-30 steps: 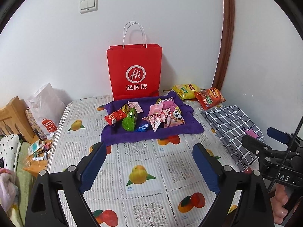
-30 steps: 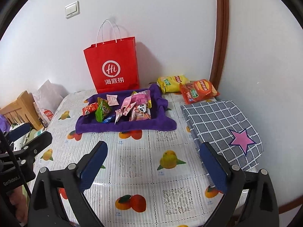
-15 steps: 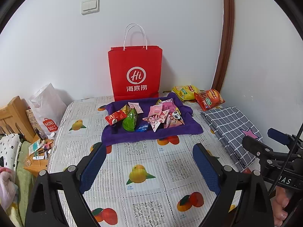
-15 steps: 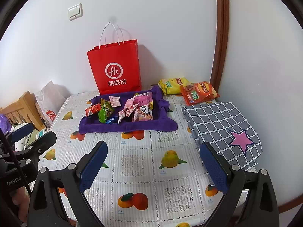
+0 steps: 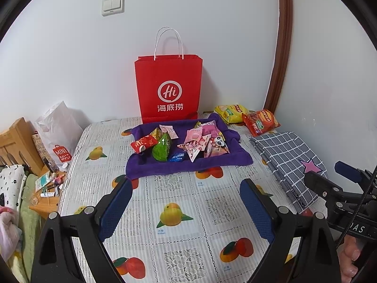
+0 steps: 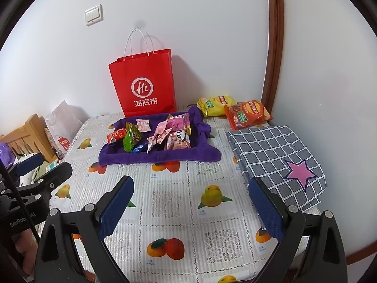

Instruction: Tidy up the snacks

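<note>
Several small snack packets lie in a heap on a purple towel (image 5: 188, 165) (image 6: 160, 158): a green packet (image 5: 161, 149), a red one (image 5: 143, 142), pink ones (image 5: 198, 139) and a panda packet (image 6: 178, 139). Behind the towel a red paper bag (image 5: 168, 89) (image 6: 143, 85) stands upright against the wall. A yellow chip bag (image 5: 232, 112) (image 6: 215, 102) and a red chip bag (image 5: 261, 121) (image 6: 247, 113) lie at the back right. My left gripper (image 5: 185, 186) and right gripper (image 6: 191, 182) both hover open and empty over the fruit-print cover, short of the towel.
A folded grey checked cloth with a pink star (image 5: 287, 155) (image 6: 271, 151) lies along the right edge by the wall. At the left stand a white shopping bag (image 5: 59, 136), a wooden frame (image 5: 14, 141) and a low stand with small items (image 5: 49, 184).
</note>
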A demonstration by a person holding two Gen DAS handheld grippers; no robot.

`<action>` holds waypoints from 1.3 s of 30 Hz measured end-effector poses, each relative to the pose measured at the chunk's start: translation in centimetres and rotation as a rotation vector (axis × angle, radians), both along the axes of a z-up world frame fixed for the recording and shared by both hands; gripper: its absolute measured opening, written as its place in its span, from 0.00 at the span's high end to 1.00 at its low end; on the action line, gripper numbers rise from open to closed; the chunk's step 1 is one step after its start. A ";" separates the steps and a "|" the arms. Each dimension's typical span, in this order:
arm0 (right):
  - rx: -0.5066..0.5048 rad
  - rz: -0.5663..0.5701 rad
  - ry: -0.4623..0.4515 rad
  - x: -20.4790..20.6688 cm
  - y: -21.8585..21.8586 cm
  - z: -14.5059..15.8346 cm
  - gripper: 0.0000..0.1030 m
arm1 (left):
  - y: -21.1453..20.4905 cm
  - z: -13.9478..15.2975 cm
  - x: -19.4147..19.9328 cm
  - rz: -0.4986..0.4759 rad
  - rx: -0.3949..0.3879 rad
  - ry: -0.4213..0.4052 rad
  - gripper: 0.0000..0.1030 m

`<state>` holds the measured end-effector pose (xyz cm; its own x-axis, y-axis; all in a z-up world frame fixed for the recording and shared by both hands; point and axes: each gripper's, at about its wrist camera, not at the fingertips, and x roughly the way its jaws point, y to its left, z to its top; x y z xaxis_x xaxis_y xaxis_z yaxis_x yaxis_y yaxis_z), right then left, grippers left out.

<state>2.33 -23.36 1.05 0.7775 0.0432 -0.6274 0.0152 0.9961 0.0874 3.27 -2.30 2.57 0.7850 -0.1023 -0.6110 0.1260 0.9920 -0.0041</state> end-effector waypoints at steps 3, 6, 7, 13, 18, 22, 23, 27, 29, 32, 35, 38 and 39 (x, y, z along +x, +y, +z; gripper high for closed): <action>0.005 -0.001 0.001 0.0 -0.1 -0.1 0.06 | 0.0 0.0 0.0 -0.001 0.000 0.000 0.10; 0.006 -0.003 0.000 0.0 -0.1 0.0 0.06 | 0.0 -0.1 0.0 0.003 0.000 0.000 0.10; 0.007 -0.003 0.001 0.0 -0.1 -0.1 0.06 | 0.1 -0.1 0.0 0.003 -0.001 0.002 0.10; 0.008 -0.003 0.000 0.0 -0.1 -0.1 0.06 | 0.1 -0.1 0.0 0.001 -0.001 0.001 0.10; 0.006 -0.005 0.004 0.0 0.1 -0.1 0.06 | 0.2 -0.3 0.0 0.006 -0.001 0.003 0.10; 0.008 -0.004 0.004 0.0 0.1 -0.1 0.06 | 0.3 -0.3 0.1 0.005 -0.002 0.003 0.10; 0.009 -0.004 0.003 0.0 0.1 -0.1 0.06 | 0.3 -0.3 0.1 0.005 -0.002 0.003 0.10; 0.013 -0.002 0.002 -0.1 0.1 -0.2 0.06 | 0.3 -0.4 0.0 0.006 -0.002 0.004 0.10; 0.012 -0.001 0.002 -0.1 0.2 -0.3 0.06 | 0.3 -0.4 0.0 0.005 -0.003 0.004 0.10; 0.014 0.000 0.003 -0.1 0.3 -0.3 0.06 | 0.3 -0.5 0.1 0.008 -0.005 0.005 0.10; 0.014 0.000 0.004 -0.1 0.3 -0.4 0.06 | 0.3 -0.4 0.0 0.007 -0.004 0.004 0.10; 0.016 -0.001 0.004 -0.2 0.3 -0.4 0.06 | 0.3 -0.4 0.1 0.005 -0.005 0.006 0.10; 0.015 0.001 0.003 -0.1 0.3 -0.4 0.06 | 0.4 -0.4 0.0 0.007 -0.004 0.004 0.10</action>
<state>2.20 -23.06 0.68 0.7754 0.0536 -0.6292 0.0143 0.9947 0.1023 3.29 -1.92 2.19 0.7830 -0.0993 -0.6141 0.1195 0.9928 -0.0082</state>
